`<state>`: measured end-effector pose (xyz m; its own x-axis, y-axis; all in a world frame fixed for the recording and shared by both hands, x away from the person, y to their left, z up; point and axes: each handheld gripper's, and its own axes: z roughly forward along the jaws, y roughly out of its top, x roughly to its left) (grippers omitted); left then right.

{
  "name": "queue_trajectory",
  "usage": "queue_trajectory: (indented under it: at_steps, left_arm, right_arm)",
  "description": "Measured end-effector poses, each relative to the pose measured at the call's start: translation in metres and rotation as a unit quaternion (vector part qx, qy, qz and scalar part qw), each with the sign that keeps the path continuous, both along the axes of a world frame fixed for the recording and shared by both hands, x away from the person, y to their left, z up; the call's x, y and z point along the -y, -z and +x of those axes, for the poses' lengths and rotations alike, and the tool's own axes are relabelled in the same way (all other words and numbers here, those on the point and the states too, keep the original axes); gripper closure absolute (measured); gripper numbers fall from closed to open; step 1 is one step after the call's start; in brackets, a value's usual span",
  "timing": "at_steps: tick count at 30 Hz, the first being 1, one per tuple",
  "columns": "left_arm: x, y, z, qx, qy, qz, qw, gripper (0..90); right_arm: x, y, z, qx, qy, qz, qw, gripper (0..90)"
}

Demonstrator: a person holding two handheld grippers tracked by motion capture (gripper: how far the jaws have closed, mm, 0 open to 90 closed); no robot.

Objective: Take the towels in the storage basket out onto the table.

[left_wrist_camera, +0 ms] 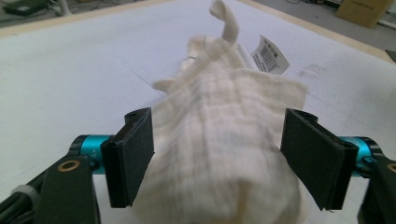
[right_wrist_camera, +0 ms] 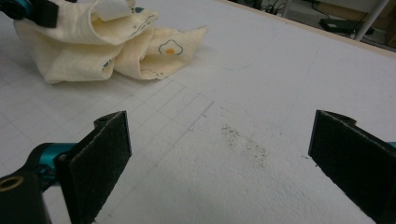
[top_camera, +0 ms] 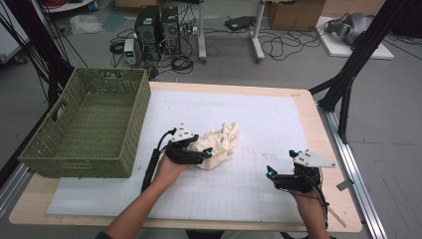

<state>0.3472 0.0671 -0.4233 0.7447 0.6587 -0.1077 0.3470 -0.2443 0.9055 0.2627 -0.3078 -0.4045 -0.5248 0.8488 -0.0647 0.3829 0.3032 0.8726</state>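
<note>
A crumpled cream cloth (top_camera: 220, 143) with a fried-egg print lies on the white gridded mat (top_camera: 263, 114), left of the middle. My left gripper (top_camera: 204, 155) is down at the cloth's near-left end. In the left gripper view the cloth (left_wrist_camera: 219, 140) bulges between the wide-set jaws of that gripper (left_wrist_camera: 217, 158), and the pads stand at its sides without squeezing it. A white barcode tag (left_wrist_camera: 271, 56) sticks out of the cloth's far end. My right gripper (top_camera: 281, 163) hovers open over bare mat at the near right. Its view (right_wrist_camera: 219, 163) has the cloth (right_wrist_camera: 93, 51) far off at the upper left.
A green woven basket (top_camera: 79, 162) stands on the table's left side, close beside the left hand. The wooden table edge (top_camera: 318, 129) runs along the right. Computers, cables and a black stand leg sit on the floor beyond.
</note>
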Motion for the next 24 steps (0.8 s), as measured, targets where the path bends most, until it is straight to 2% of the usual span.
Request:
queue_trajectory:
  at_steps: [5,6,7,9,10,12,14,16,18,24]
  left_arm:
    - [-0.037,-0.006,-0.011,0.016,-0.017,-0.017,0.9996,22.4]
    - [-0.037,-0.006,-0.011,0.016,-0.017,-0.017,0.9996,22.0]
    - [-0.051,-0.007,-0.014,0.017,-0.021,-0.018,0.9995,21.3]
    - [-0.062,-0.007,-0.017,0.023,-0.031,-0.025,0.9989,19.1]
    - [-0.062,-0.007,-0.017,0.023,-0.031,-0.025,0.9989,18.1]
    - [-0.076,-0.004,-0.019,0.026,-0.042,-0.036,0.9981,18.1]
    - [-0.079,-0.004,-0.019,0.024,-0.044,-0.036,0.9981,18.2]
    - [-0.085,-0.004,-0.020,0.034,-0.048,-0.048,0.9971,18.2]
    - [-0.087,-0.004,-0.021,0.040,-0.049,-0.049,0.9968,18.2]
    - [-0.088,-0.004,-0.021,0.037,-0.052,-0.049,0.9967,18.4]
  right_arm:
    - [-0.003,0.000,0.001,-0.002,-0.004,0.000,1.0000,5.0]
    - [-0.003,0.001,0.001,-0.001,-0.005,-0.001,1.0000,5.0]
    - [-0.004,0.001,0.002,-0.001,-0.006,-0.002,1.0000,5.0]
    - [-0.006,0.001,0.002,-0.003,-0.009,-0.005,0.9999,5.0]
    - [-0.007,0.001,0.002,-0.003,-0.010,-0.005,0.9999,5.0]
    - [-0.008,0.001,0.003,-0.005,-0.010,-0.005,0.9999,5.0]
    - [-0.008,0.002,0.004,-0.006,-0.008,-0.005,0.9999,4.9]
    - [-0.008,0.003,0.005,-0.009,-0.005,0.000,0.9999,4.9]
    - [-0.008,0.004,0.006,-0.013,-0.004,0.003,0.9999,4.9]
    - [-0.007,0.006,0.010,-0.020,0.002,0.003,0.9998,4.9]
